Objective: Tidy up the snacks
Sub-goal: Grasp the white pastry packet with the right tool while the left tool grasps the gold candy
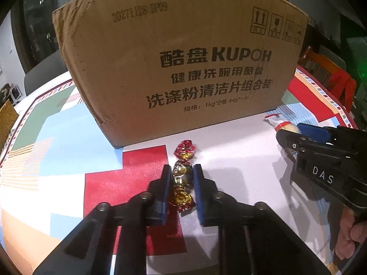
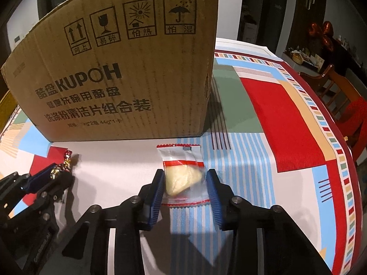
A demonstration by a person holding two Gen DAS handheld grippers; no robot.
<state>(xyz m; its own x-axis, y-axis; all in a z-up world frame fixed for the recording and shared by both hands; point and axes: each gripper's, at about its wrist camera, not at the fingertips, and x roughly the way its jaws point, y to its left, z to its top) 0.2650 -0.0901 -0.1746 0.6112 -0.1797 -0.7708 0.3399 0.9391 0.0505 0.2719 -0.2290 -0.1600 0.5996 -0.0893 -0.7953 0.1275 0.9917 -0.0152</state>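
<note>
Right, left gripper (image 1: 182, 174) has its blue pads (image 1: 165, 190) clamped on the middle of the foil-wrapped candy (image 1: 183, 178), which lies lengthwise between them, red twist end (image 1: 186, 150) pointing at the cardboard box (image 1: 179, 68), just in front of the box's front face. Right gripper (image 2: 185, 181) straddles the clear snack packet (image 2: 181, 171); the pads (image 2: 156, 197) sit at the packet's sides around the pale lump inside, and the jaws are fairly narrow, but I can't tell for sure whether they actually press it or just bracket the film, so call it unconfirmed. That packet also lies on the tablecloth (image 2: 275, 119) just in front of the box, near its right front corner. To do this step well: confirm both grips before lifting, raise straight up off the cloth so the wrapper tails don't drag, then clear the box's top edge before moving over it; the box wall is tall and close, so lift high first, forward second. The right side should bite on the lump, not the loose film, or it'll slip out. Pose: both grippers are pitched steeply down toward the table and aimed at the box, side by side, left one near the box's front middle, right one toward its right corner. A hand (image 1: 351, 238) is visible on the right gripper's handle.
</note>
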